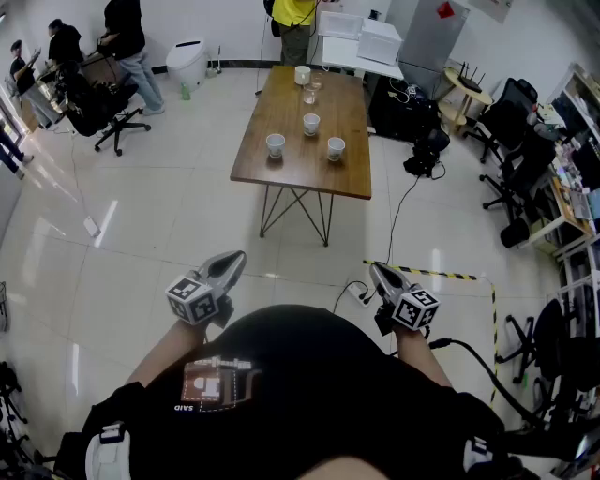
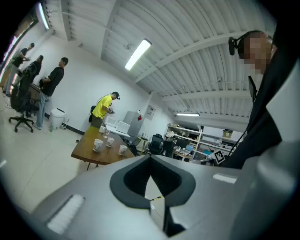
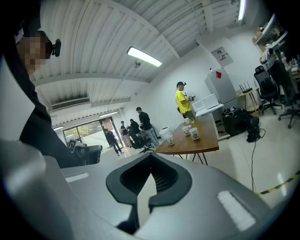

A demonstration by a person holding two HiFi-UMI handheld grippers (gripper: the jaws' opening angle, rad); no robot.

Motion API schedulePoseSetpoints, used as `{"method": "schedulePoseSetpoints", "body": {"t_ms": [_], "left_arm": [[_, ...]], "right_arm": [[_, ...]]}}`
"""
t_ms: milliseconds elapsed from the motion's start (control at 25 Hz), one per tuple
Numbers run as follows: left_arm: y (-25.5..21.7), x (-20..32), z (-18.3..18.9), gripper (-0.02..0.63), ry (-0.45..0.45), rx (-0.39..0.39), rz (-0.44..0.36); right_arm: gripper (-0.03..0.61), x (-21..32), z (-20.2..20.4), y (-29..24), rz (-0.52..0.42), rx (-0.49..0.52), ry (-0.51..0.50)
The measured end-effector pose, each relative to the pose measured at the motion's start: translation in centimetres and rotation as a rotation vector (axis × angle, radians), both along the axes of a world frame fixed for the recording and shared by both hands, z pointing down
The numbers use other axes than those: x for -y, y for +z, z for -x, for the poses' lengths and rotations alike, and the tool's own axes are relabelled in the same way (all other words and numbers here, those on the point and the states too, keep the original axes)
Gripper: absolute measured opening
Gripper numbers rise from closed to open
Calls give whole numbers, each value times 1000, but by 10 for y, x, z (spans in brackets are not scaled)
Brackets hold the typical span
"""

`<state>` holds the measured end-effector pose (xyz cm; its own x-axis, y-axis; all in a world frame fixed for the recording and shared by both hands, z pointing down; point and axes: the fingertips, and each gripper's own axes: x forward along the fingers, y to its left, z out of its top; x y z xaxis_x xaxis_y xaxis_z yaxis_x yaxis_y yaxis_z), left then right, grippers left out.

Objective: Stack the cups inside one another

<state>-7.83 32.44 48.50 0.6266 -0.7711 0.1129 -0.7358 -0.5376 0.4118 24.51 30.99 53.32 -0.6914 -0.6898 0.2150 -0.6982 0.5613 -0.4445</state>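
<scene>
Three white paper cups (image 1: 275, 143) (image 1: 311, 123) (image 1: 336, 147) stand apart on a brown wooden table (image 1: 352, 178) a few steps ahead of me. Farther back on the table are another white cup (image 1: 302, 75) and a clear glass (image 1: 310, 94). My left gripper (image 1: 239, 256) and right gripper (image 1: 375, 269) are held close to my body, far short of the table, both shut and empty. The left gripper view shows its jaws meeting at the tip (image 2: 151, 157), with the cups (image 2: 98, 145) small in the distance. In the right gripper view the gripper (image 3: 151, 154) is also closed, and the cups (image 3: 193, 134) are far off.
A person in a yellow shirt (image 1: 294, 23) stands at the table's far end by white boxes (image 1: 361, 37). Other people and office chairs (image 1: 103, 108) are at the far left. More chairs (image 1: 511, 141) and shelves line the right. A power strip (image 1: 359, 292), cables and striped floor tape (image 1: 441, 274) lie near my feet.
</scene>
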Motion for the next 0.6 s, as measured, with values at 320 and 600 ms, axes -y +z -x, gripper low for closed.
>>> {"method": "schedulePoseSetpoints", "body": {"t_ms": [320,600], "left_arm": [[4,-3,-46,-6,2,7,11],[12,11,-48,-6,-12,-3,27]], "right_arm": [[14,2,-33,6,1,-16,-40],[14,21,-33,15,17,-35,-71]]}}
